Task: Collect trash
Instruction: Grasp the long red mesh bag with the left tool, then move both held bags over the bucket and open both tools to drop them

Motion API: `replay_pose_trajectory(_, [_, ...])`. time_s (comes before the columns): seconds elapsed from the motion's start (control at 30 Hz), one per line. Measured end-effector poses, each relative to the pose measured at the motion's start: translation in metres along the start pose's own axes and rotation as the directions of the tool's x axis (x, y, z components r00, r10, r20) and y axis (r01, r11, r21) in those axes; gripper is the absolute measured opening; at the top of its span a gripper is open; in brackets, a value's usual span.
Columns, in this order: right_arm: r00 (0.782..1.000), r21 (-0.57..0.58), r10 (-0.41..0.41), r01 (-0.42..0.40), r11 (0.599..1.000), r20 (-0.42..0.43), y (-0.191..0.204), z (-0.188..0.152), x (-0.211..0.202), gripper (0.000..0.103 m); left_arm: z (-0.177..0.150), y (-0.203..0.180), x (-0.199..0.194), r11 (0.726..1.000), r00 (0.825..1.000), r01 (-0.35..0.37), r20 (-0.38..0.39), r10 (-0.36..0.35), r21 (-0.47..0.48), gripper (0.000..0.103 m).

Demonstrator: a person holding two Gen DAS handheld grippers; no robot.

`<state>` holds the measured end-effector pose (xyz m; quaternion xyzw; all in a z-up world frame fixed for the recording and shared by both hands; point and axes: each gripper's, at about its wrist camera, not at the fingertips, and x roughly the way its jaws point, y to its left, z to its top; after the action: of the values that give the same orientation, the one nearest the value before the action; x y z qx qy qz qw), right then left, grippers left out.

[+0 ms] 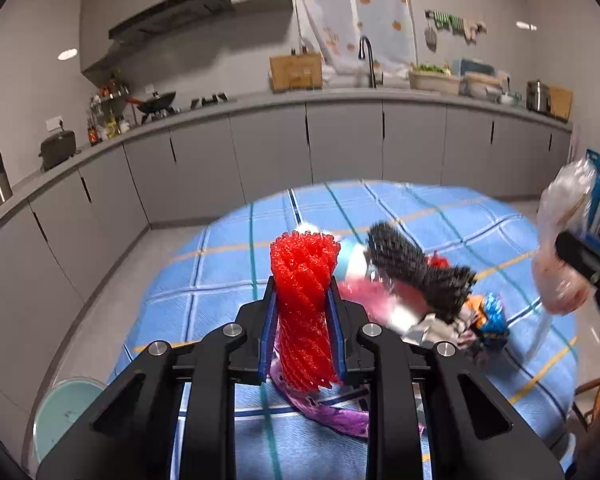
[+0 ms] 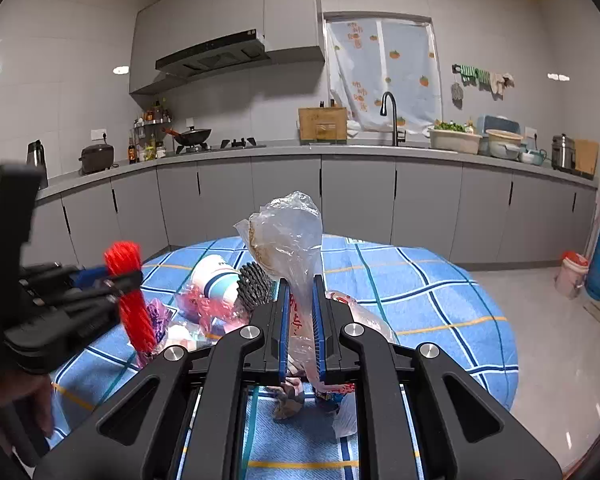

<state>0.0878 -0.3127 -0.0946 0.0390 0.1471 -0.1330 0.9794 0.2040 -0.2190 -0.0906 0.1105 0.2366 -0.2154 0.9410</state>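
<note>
1. Above the table's (image 1: 480, 216) near edge, the left gripper (image 1: 303, 320) is clamped on the red foam net (image 1: 303, 300); lift it clear of the purple wrapper (image 1: 332, 416).
2. The right gripper (image 2: 301, 320), clamped on the plastic bag (image 2: 288, 232), should hold its mouth steady.
3. Lower the net in before releasing.

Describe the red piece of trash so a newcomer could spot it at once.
Start at the round table with the blue checked cloth. Near its front edge, the left gripper pinches a red foam net sleeve upright. Unlike the black net sleeve lying beside it, it is bright red and held.
</note>
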Motion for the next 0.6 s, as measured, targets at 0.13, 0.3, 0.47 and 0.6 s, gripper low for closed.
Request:
replay_pose_trajectory(0.13, [1.000,-0.006,0.005,-0.005,1.000,0.012,0.006,0.001,-0.008,0.011,0.005,0.007,-0.021,1.000,0.999,0.006,0.039,-0.006,-0.018,0.023])
replay_pose_trajectory(0.3, [0.999,-0.020,0.025,-0.024,1.000,0.036,0.015,0.008,-0.019,0.011,0.007,0.016,-0.042,1.000,0.997,-0.018,0.073,0.019,-0.014,0.023])
replay_pose_trajectory(0.47, [0.997,-0.030,0.055,-0.054,0.998,0.055,0.027,0.015,-0.026,0.011,-0.001,0.031,-0.057,0.998,0.995,-0.066,0.074,0.067,-0.024,0.023])
replay_pose_trajectory(0.6, [0.994,-0.049,0.086,-0.083,0.995,0.062,0.041,0.018,-0.030,0.011,-0.008,0.046,-0.067,0.995,0.993,-0.095,0.069,0.098,-0.040,0.023])
